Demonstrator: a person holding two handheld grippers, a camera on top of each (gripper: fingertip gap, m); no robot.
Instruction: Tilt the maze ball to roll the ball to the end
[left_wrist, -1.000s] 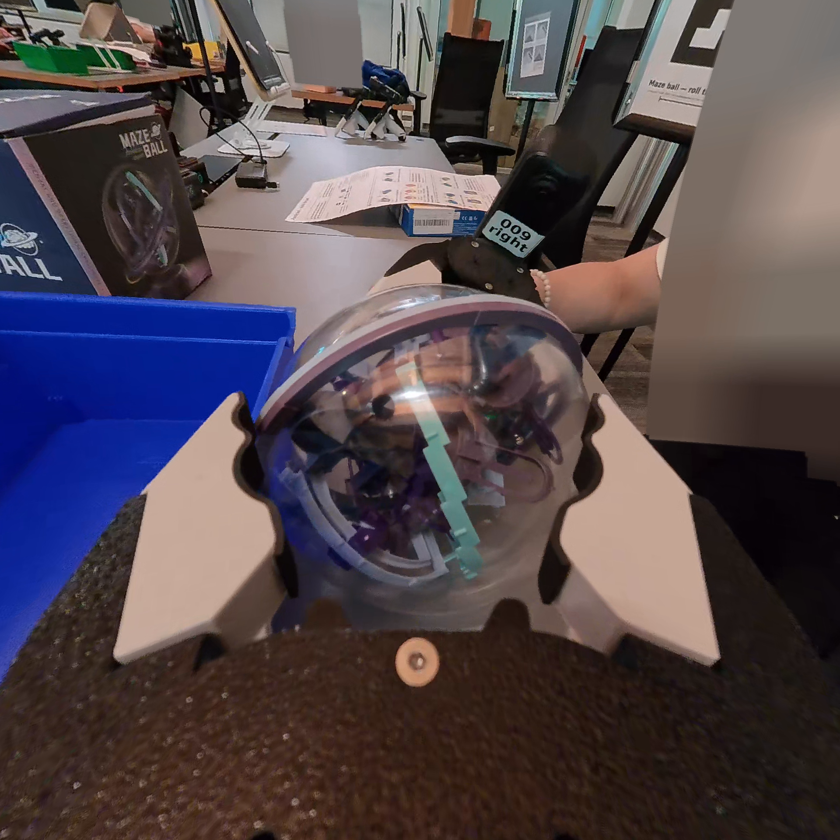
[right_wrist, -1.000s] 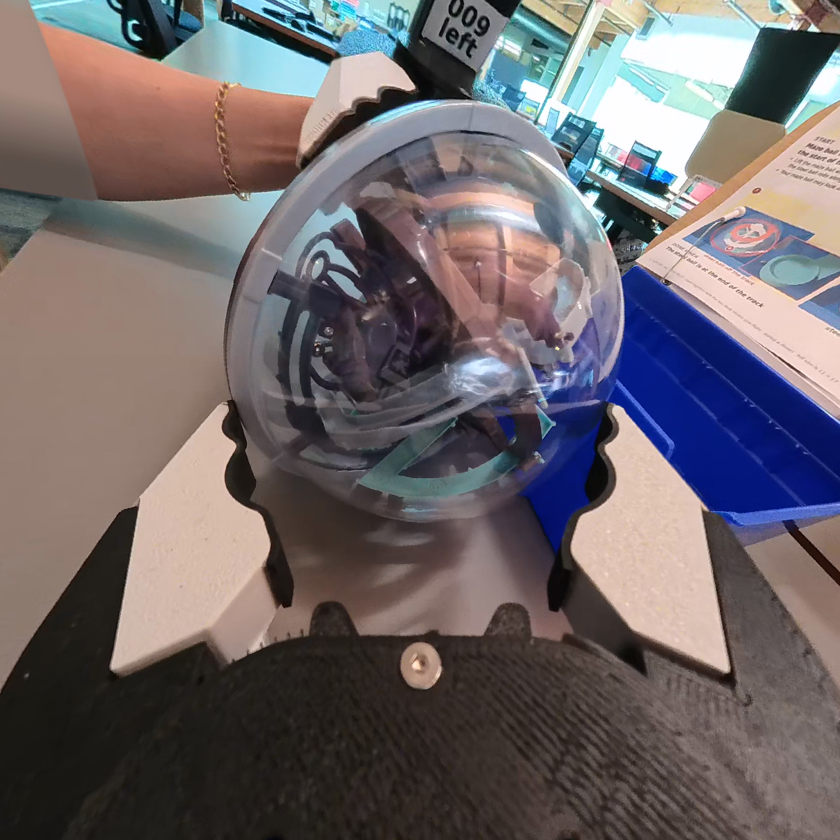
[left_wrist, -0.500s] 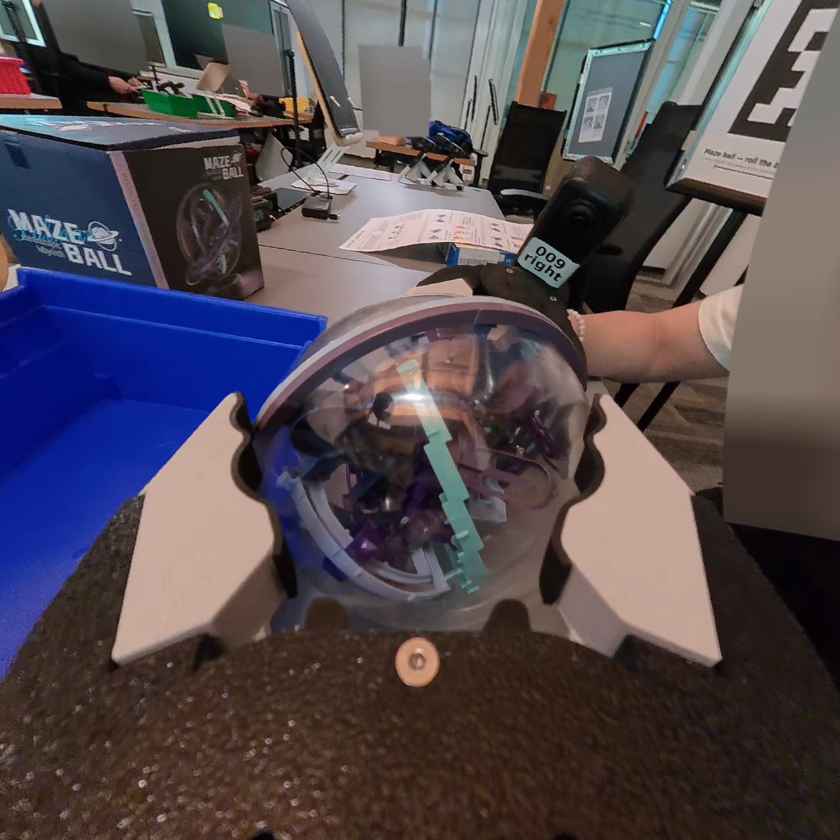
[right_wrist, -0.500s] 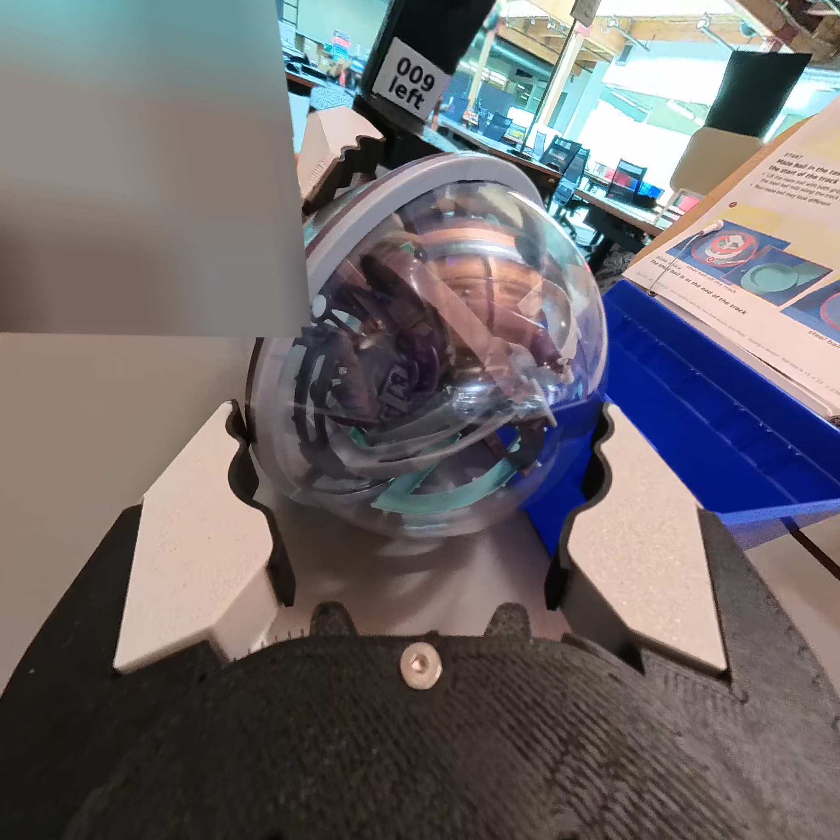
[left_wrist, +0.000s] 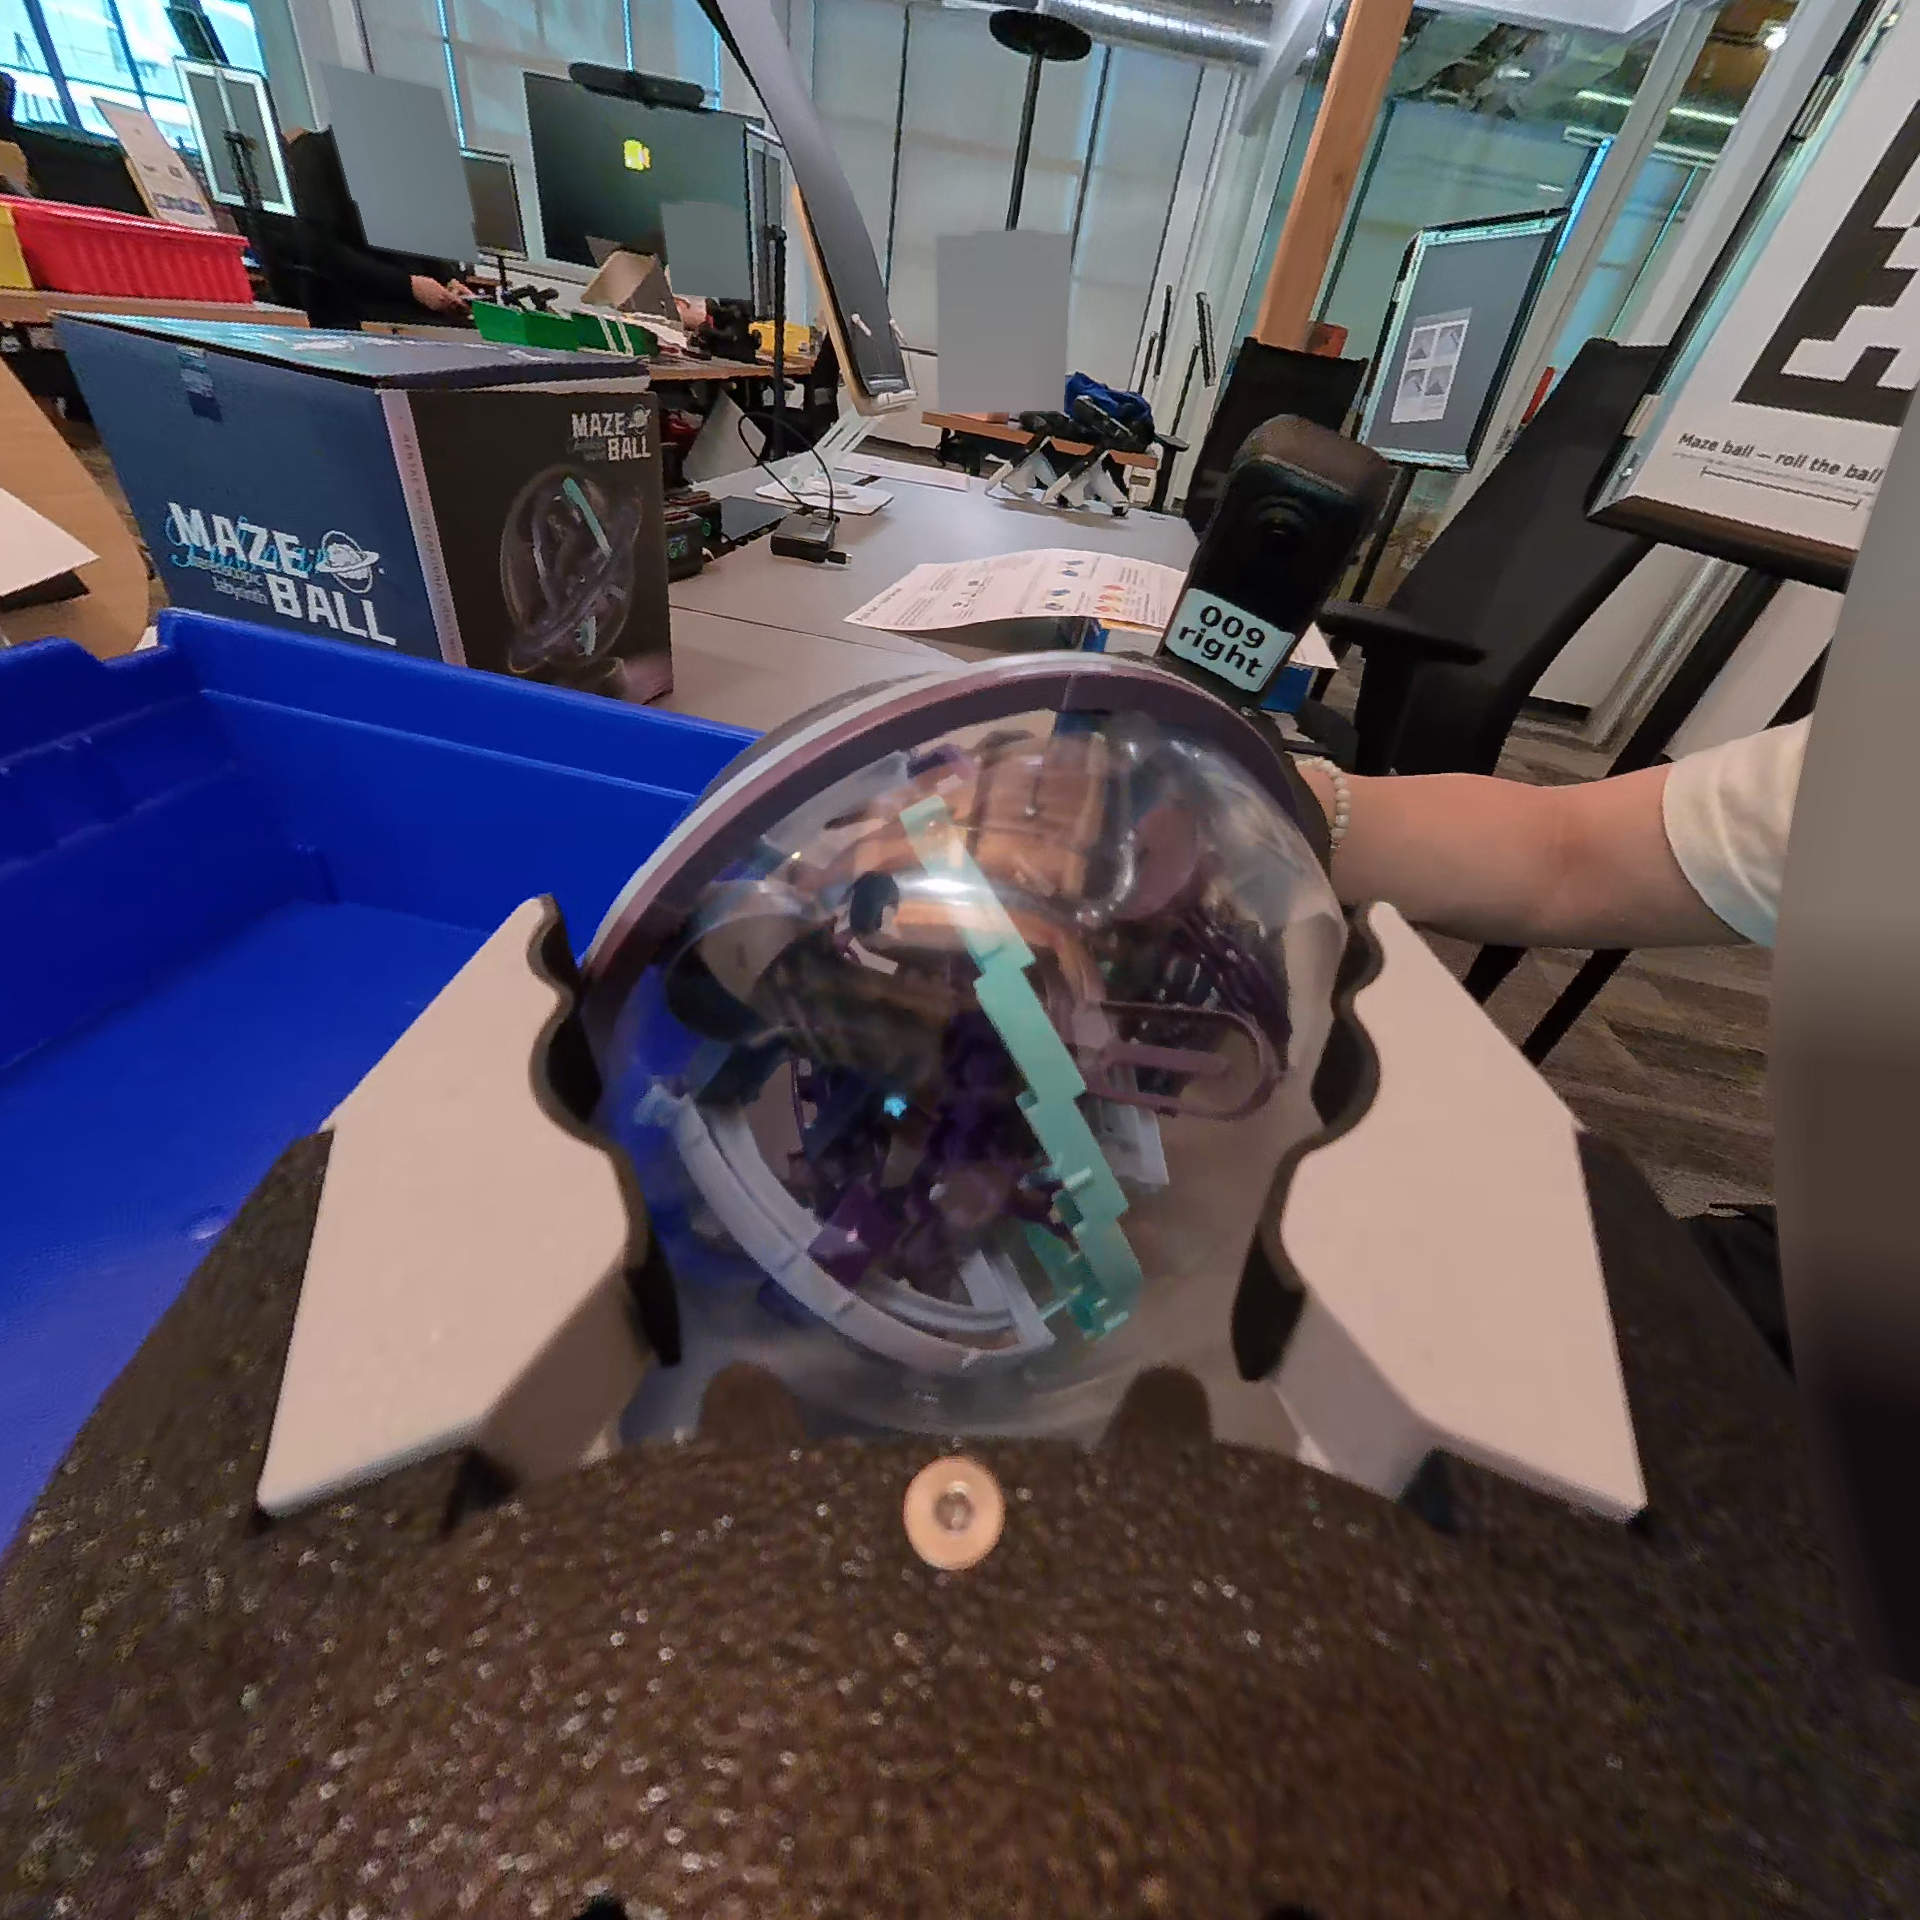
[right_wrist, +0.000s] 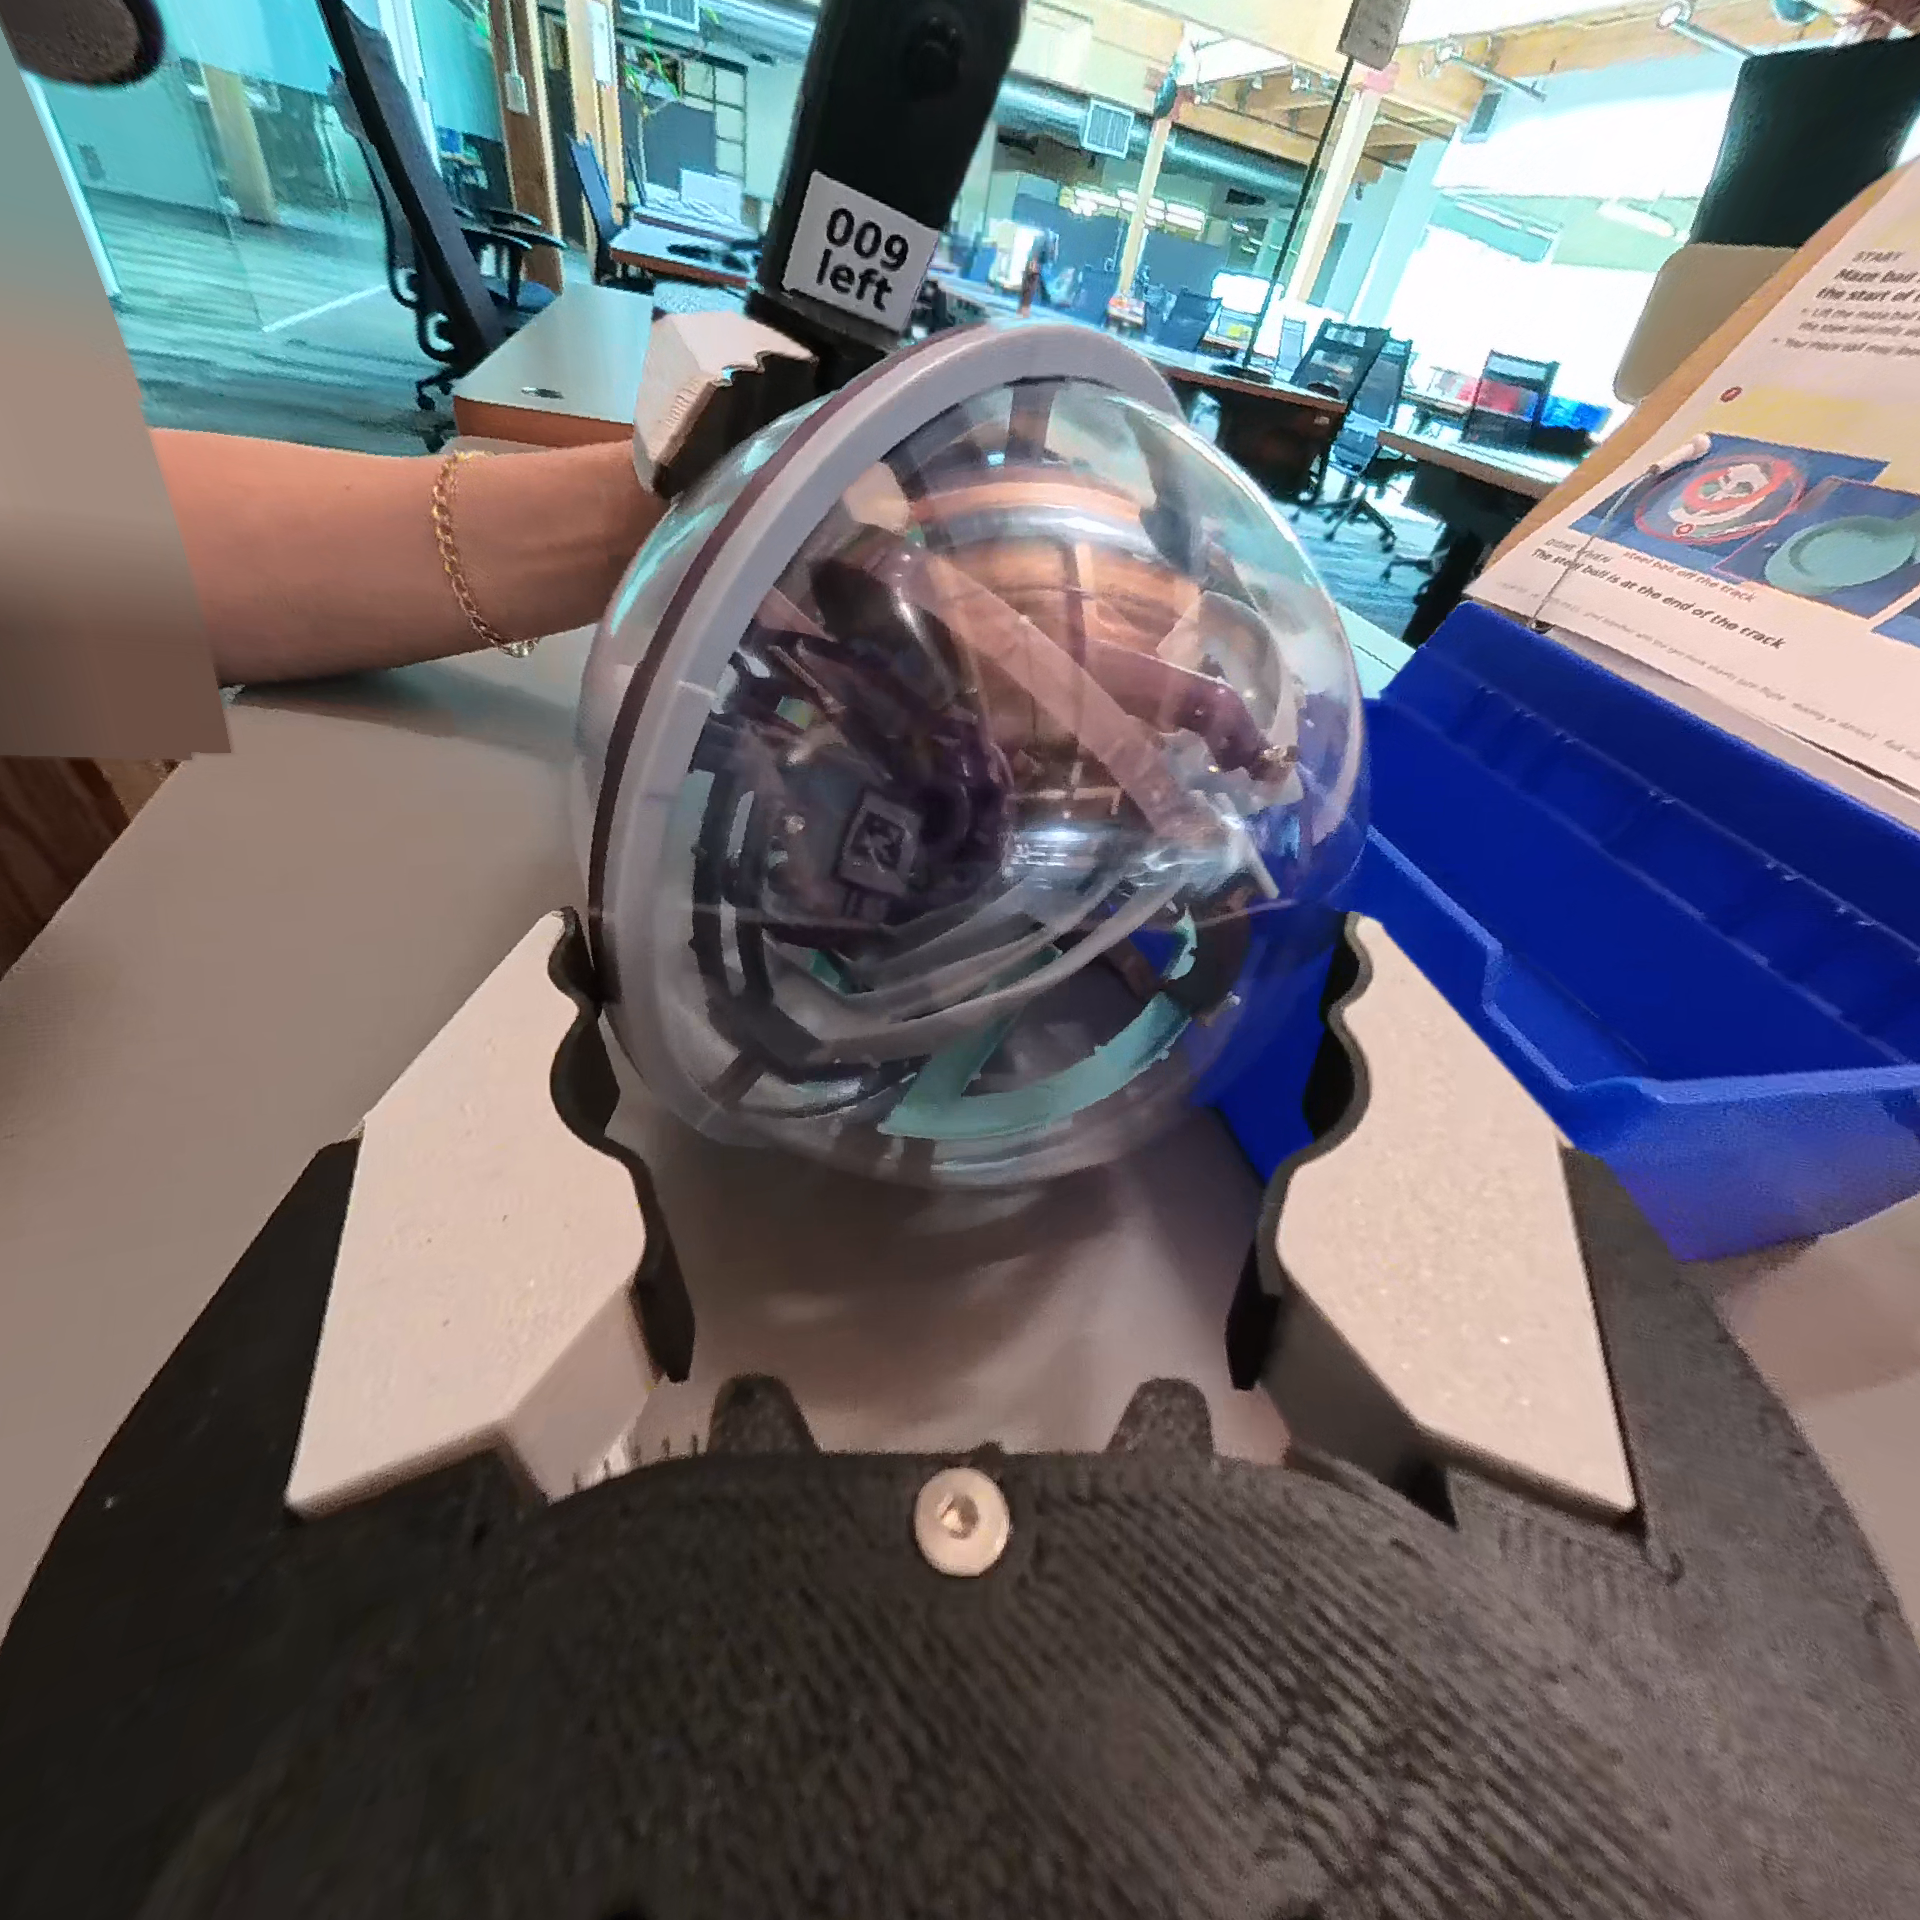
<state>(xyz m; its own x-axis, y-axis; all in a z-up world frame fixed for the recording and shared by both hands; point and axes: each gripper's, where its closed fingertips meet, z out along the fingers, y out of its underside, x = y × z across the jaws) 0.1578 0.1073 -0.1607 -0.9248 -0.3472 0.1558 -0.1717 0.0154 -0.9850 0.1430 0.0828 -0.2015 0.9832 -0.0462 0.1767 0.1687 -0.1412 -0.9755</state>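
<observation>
The maze ball (left_wrist: 956, 1039) is a clear sphere with a grey-purple seam ring and purple, teal and white tracks inside. Both grippers hold it above the grey table (right_wrist: 312, 935). My left gripper (left_wrist: 961, 935) is shut on it, with one white finger on each side. My right gripper (right_wrist: 961, 935) is shut on the maze ball (right_wrist: 966, 779) from the opposite side. The seam ring touches the right gripper's left finger (right_wrist: 468, 1195). Each gripper shows behind the ball in the other's view: the right gripper (left_wrist: 1268, 582) and the left gripper (right_wrist: 727, 405). I cannot pick out the small ball inside.
An open blue bin (left_wrist: 208, 935) sits right beside the ball and also shows in the right wrist view (right_wrist: 1610, 883). The maze ball's box (left_wrist: 416, 520) stands behind the bin. An instruction sheet (right_wrist: 1766, 520) leans over the bin. A paper leaflet (left_wrist: 1039, 592) lies farther back on the table.
Both grippers have kept their hold and tipped the ball. In the right wrist view the seam ring has swung down to the left finger. The left wrist view has tilted upward.
</observation>
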